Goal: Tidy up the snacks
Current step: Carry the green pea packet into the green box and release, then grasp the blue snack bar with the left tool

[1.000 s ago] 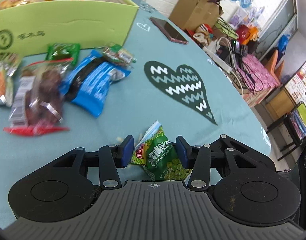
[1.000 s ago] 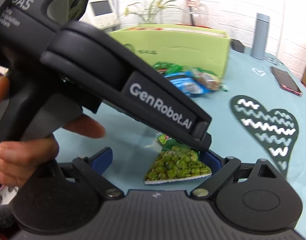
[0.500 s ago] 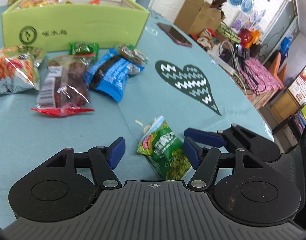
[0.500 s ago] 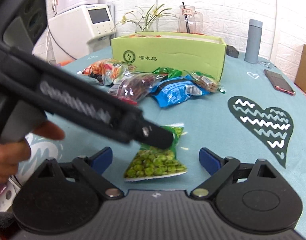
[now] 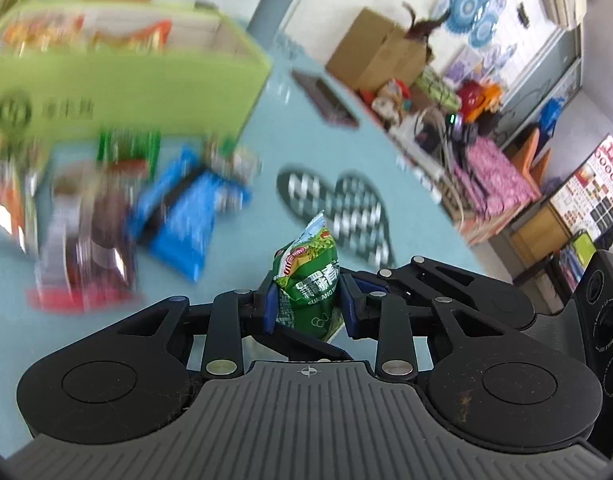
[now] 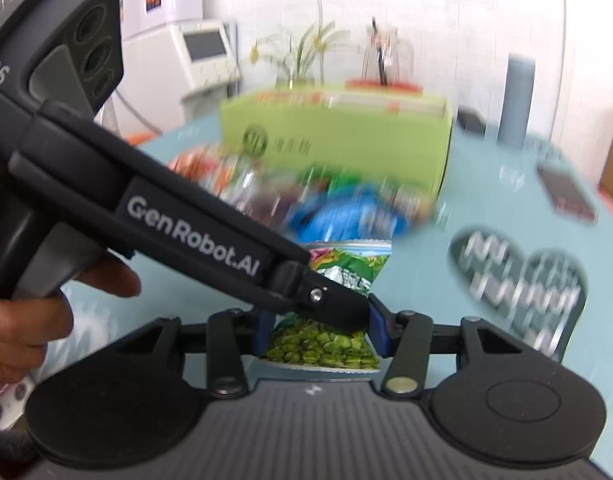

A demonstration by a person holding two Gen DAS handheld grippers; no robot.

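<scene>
A green packet of peas (image 5: 308, 280) stands upright between the blue pads of my left gripper (image 5: 309, 304), which is shut on it. In the right wrist view the same pea packet (image 6: 326, 344) sits between the pads of my right gripper (image 6: 320, 334), which is also shut on it, with the left gripper's arm (image 6: 210, 248) crossing in front. A lime green box (image 5: 118, 84) with snacks inside stands at the back of the teal table (image 5: 234, 264). Loose snack packets, among them a blue one (image 5: 182, 220) and a dark red one (image 5: 90, 256), lie before the box.
A phone (image 5: 324, 98) lies on the table to the right of the box, near a dark heart print (image 5: 338, 208). A grey bottle (image 6: 516, 100) stands behind the box. The table's right edge drops to cluttered floor with cardboard boxes (image 5: 382, 52).
Both grippers were open around the pea packet lying on the table half a second ago; now both are closed on it. The packet now stands upright, and the view is blurred with motion.
</scene>
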